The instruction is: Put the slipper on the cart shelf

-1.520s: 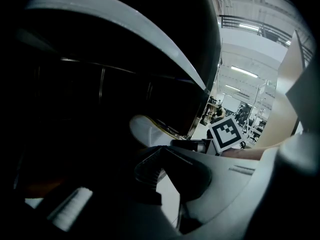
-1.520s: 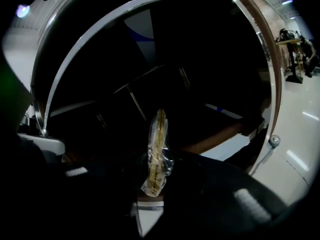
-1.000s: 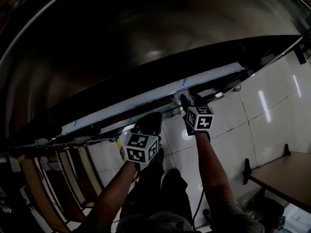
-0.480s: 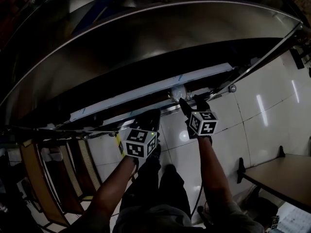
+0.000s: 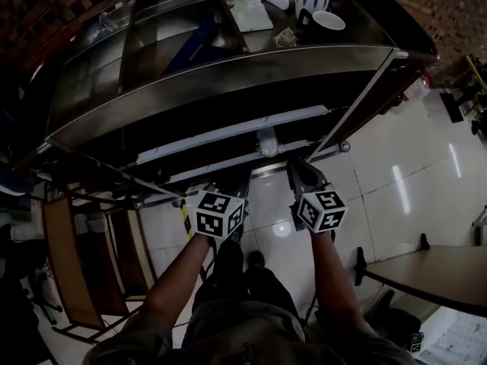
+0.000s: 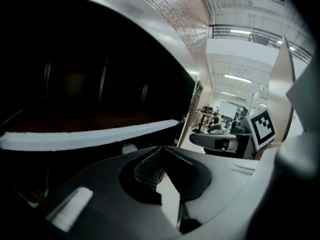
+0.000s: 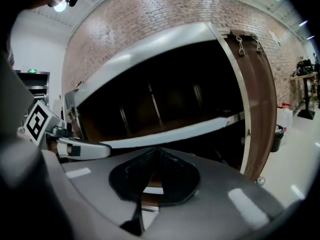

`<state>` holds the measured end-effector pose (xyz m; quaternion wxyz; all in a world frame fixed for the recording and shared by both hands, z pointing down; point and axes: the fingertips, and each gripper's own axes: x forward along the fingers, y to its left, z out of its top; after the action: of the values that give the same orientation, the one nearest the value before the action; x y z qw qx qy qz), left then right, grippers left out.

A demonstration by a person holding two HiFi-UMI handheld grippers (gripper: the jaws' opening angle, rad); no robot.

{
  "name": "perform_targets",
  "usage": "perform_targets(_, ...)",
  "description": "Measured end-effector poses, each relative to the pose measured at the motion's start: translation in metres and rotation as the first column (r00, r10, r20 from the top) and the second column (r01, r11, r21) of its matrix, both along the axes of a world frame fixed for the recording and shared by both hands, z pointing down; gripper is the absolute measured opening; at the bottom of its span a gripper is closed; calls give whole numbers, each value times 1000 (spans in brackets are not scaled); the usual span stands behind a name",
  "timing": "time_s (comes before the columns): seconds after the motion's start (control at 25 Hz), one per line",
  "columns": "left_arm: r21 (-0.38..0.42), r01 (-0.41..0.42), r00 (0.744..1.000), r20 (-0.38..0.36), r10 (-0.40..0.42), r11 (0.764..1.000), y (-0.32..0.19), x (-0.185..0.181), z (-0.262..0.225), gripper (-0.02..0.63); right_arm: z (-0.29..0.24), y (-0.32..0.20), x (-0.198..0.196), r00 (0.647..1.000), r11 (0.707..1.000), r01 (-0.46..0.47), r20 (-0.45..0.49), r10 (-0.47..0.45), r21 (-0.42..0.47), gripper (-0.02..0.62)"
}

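Slipper not plain to see, perhaps the pale lump (image 5: 266,141) on the cart's lower shelf (image 5: 228,132), at 12 o'clock from both grippers, left gripper (image 6: 159,149) clenched on nothing, right gripper (image 7: 157,150) with jaws just closed, nothing between them, mugs (image 5: 313,0) on the cart top at 1 o'clock.

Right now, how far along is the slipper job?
Done: cannot confirm; a pale object sits at the cart's lower shelf, too dim to identify. In hand: nothing; left gripper shut, right gripper just closed, both empty. Left: verify slipper placement.
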<state>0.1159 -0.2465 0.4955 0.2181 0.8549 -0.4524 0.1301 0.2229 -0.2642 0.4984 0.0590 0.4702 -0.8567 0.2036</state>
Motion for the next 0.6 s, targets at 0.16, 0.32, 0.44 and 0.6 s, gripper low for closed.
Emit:
perform_targets(0.16,43,-3,1000,9,3,999,24,2,-47,8,-62,30,-3,999,998,35,17,-36,58,0)
perform_targets(0.32,87,0,1000,1,0,996,44,5,-90,8,-115,54,-6,997,991,66,32,-70,116,0)
perform_targets(0.44,123,2,1000,-7,-1,992,60,4,-120,8,-147,73,-15,993,982,100,46,-109,159,0)
perform_targets(0.6,180,-2,1000,-15,5,984,73,6,-154,8,-181,90,-24,989,968,130,44,-143,214,0)
